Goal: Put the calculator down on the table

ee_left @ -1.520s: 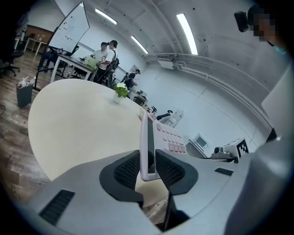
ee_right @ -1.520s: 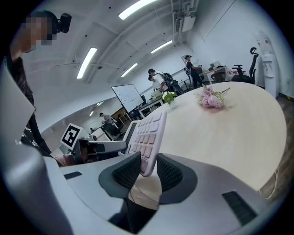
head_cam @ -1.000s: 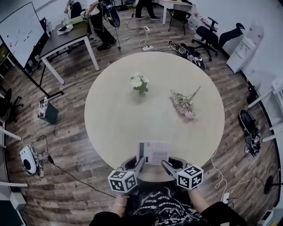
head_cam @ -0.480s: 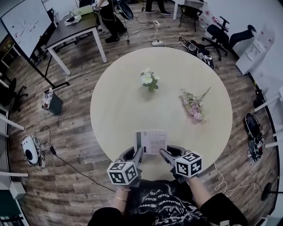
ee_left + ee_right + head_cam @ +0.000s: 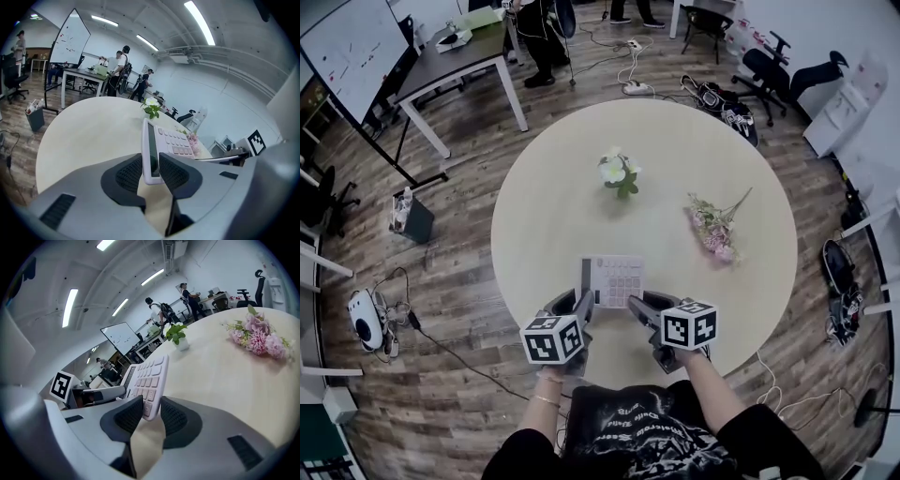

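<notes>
While left tongs (image 5: 585,304) and right tongs (image 5: 634,306) pinch its near corners, the calculator (image 5: 615,279) bridges them.

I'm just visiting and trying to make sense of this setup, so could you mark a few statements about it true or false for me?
1. The left gripper and the right gripper both grip the calculator. True.
2. The pink bouquet stands upright in a vase. False: it lies flat on the table.
3. The table is square. False: it is round.
4. In the head view, the white flower stands left of the pink bouquet. True.
</notes>
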`<state>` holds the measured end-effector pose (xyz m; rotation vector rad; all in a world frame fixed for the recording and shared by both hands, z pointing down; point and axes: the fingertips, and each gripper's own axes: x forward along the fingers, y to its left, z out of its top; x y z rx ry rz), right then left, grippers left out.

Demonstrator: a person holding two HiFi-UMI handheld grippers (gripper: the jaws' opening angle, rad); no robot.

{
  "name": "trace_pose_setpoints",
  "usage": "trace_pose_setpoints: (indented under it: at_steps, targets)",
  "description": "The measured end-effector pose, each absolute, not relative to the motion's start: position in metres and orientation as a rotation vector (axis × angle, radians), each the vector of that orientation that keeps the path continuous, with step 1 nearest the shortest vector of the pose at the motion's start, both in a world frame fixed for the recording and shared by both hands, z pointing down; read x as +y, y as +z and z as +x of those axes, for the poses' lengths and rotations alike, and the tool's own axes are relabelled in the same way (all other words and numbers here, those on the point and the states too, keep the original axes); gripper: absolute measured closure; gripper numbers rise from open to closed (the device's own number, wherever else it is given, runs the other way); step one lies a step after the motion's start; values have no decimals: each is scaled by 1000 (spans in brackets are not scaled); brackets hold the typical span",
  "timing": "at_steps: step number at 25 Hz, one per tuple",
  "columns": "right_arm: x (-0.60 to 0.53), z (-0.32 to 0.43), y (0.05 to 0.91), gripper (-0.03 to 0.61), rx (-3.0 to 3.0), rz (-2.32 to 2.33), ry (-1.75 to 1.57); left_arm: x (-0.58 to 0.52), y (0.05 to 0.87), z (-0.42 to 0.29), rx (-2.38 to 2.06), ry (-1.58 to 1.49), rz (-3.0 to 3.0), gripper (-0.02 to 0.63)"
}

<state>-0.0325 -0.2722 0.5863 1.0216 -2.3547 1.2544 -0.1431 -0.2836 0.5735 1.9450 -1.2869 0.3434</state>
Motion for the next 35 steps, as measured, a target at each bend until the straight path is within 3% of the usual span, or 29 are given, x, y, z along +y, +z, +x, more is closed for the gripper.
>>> trace_pose_setpoints:
  at_steps: [19, 35]
  targets:
    - [-350, -32, 644, 453, -2165, 1149, 1527, -374, 633, -140, -1174, 543, 1874, 486]
    - [-376, -32, 661, 443, -2087, 1184, 1531, -407, 648, -139, -1178, 630, 1863, 482]
